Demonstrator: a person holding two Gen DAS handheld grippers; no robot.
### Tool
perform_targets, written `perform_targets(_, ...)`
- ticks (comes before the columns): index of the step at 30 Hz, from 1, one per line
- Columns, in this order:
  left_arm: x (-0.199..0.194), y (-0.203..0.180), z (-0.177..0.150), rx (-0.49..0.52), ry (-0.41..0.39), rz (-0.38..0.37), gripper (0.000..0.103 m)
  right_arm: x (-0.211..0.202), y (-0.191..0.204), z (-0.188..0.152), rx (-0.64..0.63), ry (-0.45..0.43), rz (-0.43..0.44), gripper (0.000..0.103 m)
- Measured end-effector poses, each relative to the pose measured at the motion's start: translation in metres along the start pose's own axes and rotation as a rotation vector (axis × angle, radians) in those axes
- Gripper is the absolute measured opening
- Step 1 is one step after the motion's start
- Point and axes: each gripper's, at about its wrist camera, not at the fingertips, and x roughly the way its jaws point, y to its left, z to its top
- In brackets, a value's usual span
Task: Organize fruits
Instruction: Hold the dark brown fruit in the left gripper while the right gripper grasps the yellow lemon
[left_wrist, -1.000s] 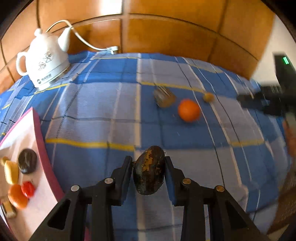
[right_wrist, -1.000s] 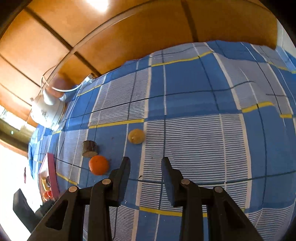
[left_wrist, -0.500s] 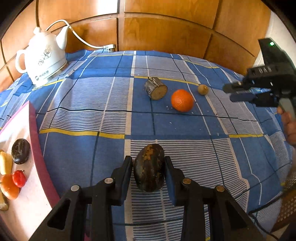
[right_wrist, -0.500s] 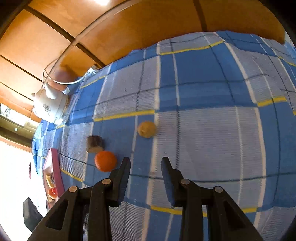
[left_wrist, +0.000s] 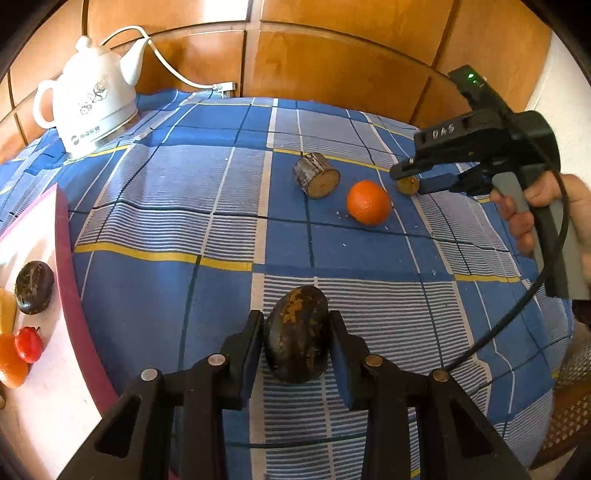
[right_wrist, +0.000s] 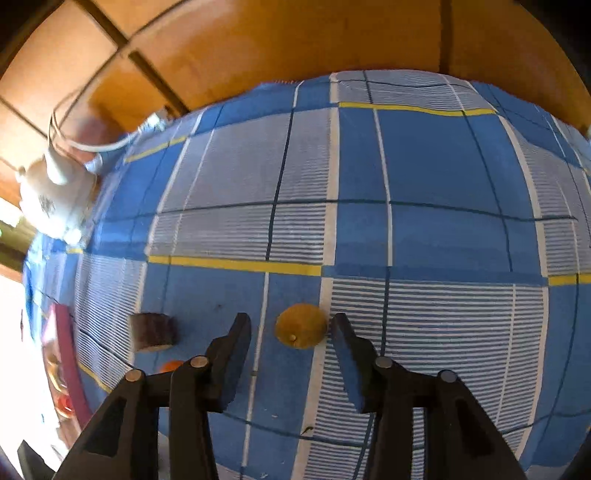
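Dark fruit carried, small yellow fruit lined up

The dark fruit (left_wrist: 296, 334) is clamped in the left hand-held gripper (left_wrist: 295, 345), right of the tray (left_wrist: 68, 280); the right hand-held gripper (right_wrist: 290, 334), released, should be centred around the yellow fruit (right_wrist: 301, 325), far from the tray, before closing.

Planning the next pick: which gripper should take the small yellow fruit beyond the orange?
Right. The right gripper is open with the small yellow fruit already between its fingertips. The left gripper is shut on the dark fruit, well short of the orange.
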Motion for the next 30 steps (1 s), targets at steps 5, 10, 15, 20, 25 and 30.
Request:
perform_targets(5, 0.001, 0.002, -0.001, -0.006, 0.003, -0.001, 0.036, -0.011, 0.003, -0.011, -0.062, -0.015, 0.002, 0.029)
perform_targets(10, 0.001, 0.002, -0.001, -0.009, 0.002, 0.000, 0.036, -0.029, 0.009, -0.039, -0.165, 0.009, 0.019, 0.029)
perform_targets(15, -0.003, 0.002, -0.001, -0.011, 0.001, 0.011, 0.036, -0.026, 0.011, -0.065, -0.220, 0.056, 0.036, 0.029)
perform_targets(20, -0.020, -0.003, -0.003, 0.011, -0.034, 0.030, 0.035, -0.020, 0.006, -0.070, -0.216, 0.058, 0.053, 0.029)
perform_targets(25, -0.043, -0.005, -0.003, 0.012, -0.076, 0.036, 0.035, -0.019, 0.000, -0.069, -0.189, 0.053, 0.081, 0.029)
perform_targets(30, -0.059, -0.006, -0.005, 0.006, -0.094, 0.046, 0.036, -0.021, 0.002, -0.072, -0.209, 0.036, 0.062, 0.029)
